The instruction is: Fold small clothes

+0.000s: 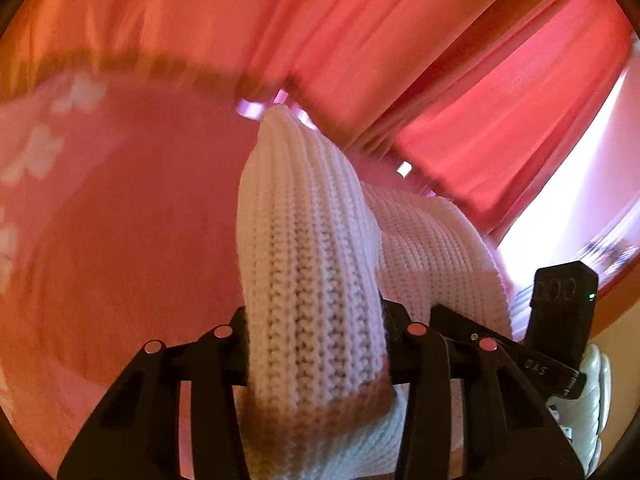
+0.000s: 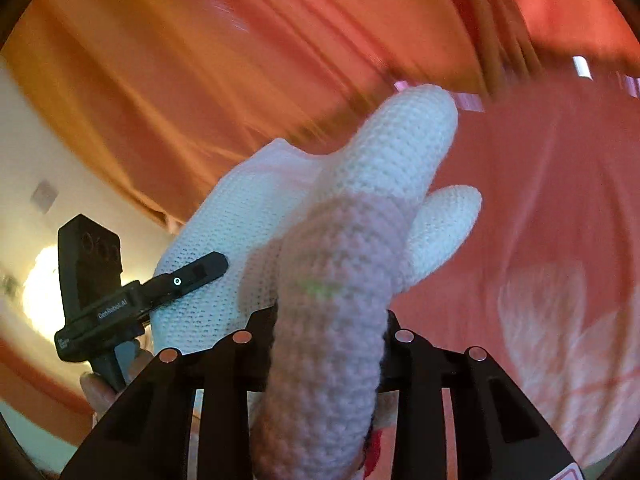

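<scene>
A white knitted garment (image 1: 312,264) hangs lifted above a pink bedspread (image 1: 132,216). My left gripper (image 1: 316,344) is shut on a bunched ribbed edge of it, which rises between the fingers. The same garment (image 2: 340,248) fills the middle of the right wrist view, where my right gripper (image 2: 328,344) is shut on another bunched part. The garment stretches between the two grippers. The right gripper's body (image 1: 560,312) shows at the right of the left wrist view, and the left gripper's body (image 2: 104,292) at the left of the right wrist view.
Red-orange curtains (image 1: 500,112) hang behind the bed. The bedspread carries pale flower prints (image 2: 560,320). A bright window or wall (image 1: 592,184) lies at the far right. The background is blurred by motion.
</scene>
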`<state>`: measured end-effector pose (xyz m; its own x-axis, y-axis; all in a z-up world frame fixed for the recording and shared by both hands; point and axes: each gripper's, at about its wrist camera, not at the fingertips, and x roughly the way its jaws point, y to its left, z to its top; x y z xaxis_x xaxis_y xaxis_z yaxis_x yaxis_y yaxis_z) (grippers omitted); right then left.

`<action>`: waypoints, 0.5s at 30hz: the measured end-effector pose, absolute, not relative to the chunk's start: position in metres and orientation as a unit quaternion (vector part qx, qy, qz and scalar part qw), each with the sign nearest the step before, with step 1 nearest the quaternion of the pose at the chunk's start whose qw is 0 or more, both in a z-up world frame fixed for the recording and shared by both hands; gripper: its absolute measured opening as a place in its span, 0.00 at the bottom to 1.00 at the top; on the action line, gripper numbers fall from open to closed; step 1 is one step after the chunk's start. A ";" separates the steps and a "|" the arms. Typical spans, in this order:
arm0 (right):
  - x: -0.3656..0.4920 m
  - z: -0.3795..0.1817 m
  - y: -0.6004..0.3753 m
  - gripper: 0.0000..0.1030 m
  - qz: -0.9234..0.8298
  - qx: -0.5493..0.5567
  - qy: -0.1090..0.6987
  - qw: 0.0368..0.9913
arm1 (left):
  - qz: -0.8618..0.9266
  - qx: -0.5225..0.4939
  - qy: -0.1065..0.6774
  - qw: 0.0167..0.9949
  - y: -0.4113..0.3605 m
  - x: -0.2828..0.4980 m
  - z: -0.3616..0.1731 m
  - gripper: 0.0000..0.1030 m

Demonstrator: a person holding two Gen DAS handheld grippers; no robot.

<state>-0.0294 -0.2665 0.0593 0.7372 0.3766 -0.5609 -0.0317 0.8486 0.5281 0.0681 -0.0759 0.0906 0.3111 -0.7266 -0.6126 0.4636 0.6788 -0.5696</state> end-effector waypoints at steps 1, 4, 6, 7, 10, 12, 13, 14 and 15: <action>-0.034 0.075 -0.268 0.30 0.120 0.240 0.333 0.904 | -0.379 -0.148 0.431 0.805 -0.071 0.063 0.113 0.40; -0.035 0.132 -0.258 0.30 0.146 0.200 0.288 0.925 | -0.386 -0.155 0.371 0.830 -0.053 0.052 0.170 0.42; -0.030 0.156 -0.251 0.31 0.166 0.188 0.268 0.930 | -0.385 -0.159 0.337 0.845 -0.042 0.048 0.195 0.44; -0.024 0.166 -0.247 0.31 0.176 0.180 0.259 0.933 | -0.382 -0.160 0.323 0.851 -0.037 0.047 0.203 0.47; 0.007 0.166 -0.232 0.34 0.195 0.166 0.263 0.930 | -0.360 -0.161 0.293 0.871 -0.018 0.054 0.210 0.51; 0.038 0.140 -0.223 0.39 0.192 0.162 0.286 0.925 | -0.337 -0.162 0.290 0.881 -0.007 0.066 0.195 0.58; 0.051 0.124 -0.219 0.45 0.189 0.162 0.299 0.921 | -0.314 -0.153 0.295 0.890 -0.004 0.078 0.176 0.65; 0.062 0.101 -0.217 0.46 0.185 0.159 0.321 0.915 | -0.290 -0.143 0.302 0.897 -0.004 0.090 0.155 0.76; 0.081 0.075 -0.212 0.46 0.174 0.152 0.346 0.909 | -0.276 -0.132 0.320 0.897 -0.006 0.103 0.128 0.81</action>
<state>0.0813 -0.2119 0.0747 0.6994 0.4217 -0.5770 -0.2109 0.8932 0.3971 0.1029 -0.0056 0.1281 0.6431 -0.5794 -0.5007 0.4110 0.8128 -0.4128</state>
